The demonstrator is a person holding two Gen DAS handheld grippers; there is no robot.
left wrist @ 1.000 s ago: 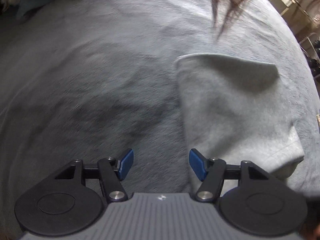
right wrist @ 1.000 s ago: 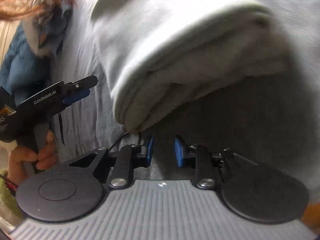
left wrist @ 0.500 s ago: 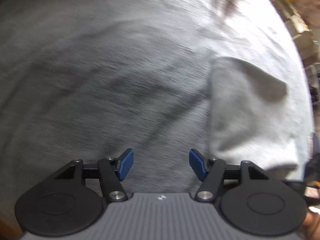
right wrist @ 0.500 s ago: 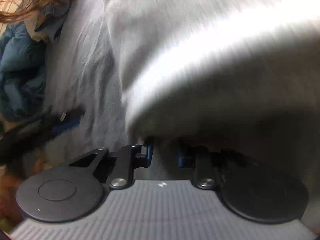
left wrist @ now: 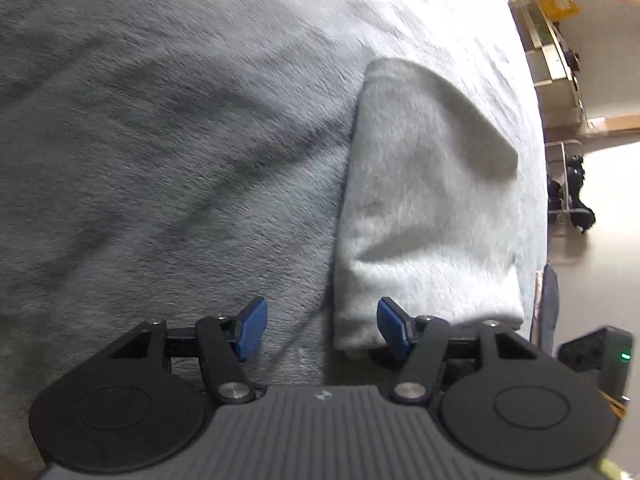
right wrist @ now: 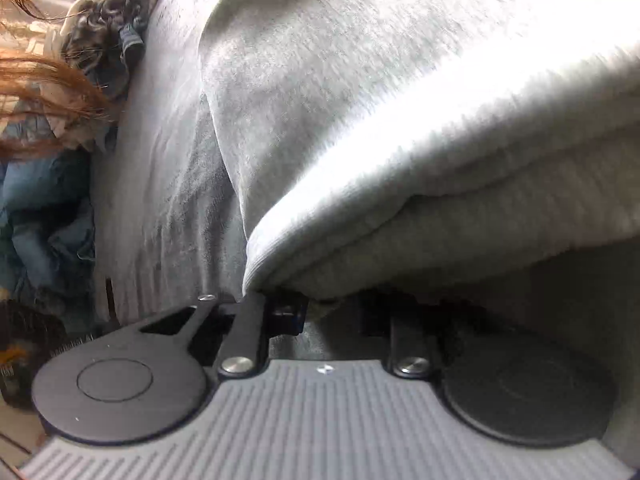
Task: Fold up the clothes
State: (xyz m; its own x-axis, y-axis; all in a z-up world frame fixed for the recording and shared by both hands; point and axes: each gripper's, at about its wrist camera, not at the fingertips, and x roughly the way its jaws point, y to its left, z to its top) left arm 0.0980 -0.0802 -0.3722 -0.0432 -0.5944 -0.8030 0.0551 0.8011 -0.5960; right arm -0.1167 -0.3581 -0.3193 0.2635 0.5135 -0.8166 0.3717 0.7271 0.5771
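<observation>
A folded light grey garment (left wrist: 424, 208) lies on the grey fleece bed cover (left wrist: 160, 140), near the bed's right edge. My left gripper (left wrist: 318, 320) hangs just above the cover, open, with nothing between its blue pads (left wrist: 252, 326). Its right pad sits at the garment's near left corner. In the right wrist view the garment (right wrist: 400, 120) fills the upper frame. Its thick folded edge overhangs my right gripper (right wrist: 332, 314). The jaws stand narrow under that edge with their tips hidden. Whether cloth is pinched there cannot be made out.
A heap of blue and dark clothes (right wrist: 44, 208) lies left of the bed cover (right wrist: 160, 200), with a person's reddish hair (right wrist: 48, 80) hanging over it. Past the bed's right edge are bare floor, a shelf (left wrist: 560, 60) and dark shoes (left wrist: 572, 196).
The left gripper has sunk toward the bed and turned, bringing the garment's near corner up to its right pad. The garment's fold now covers the right fingertips, and the left gripper has left the right view.
</observation>
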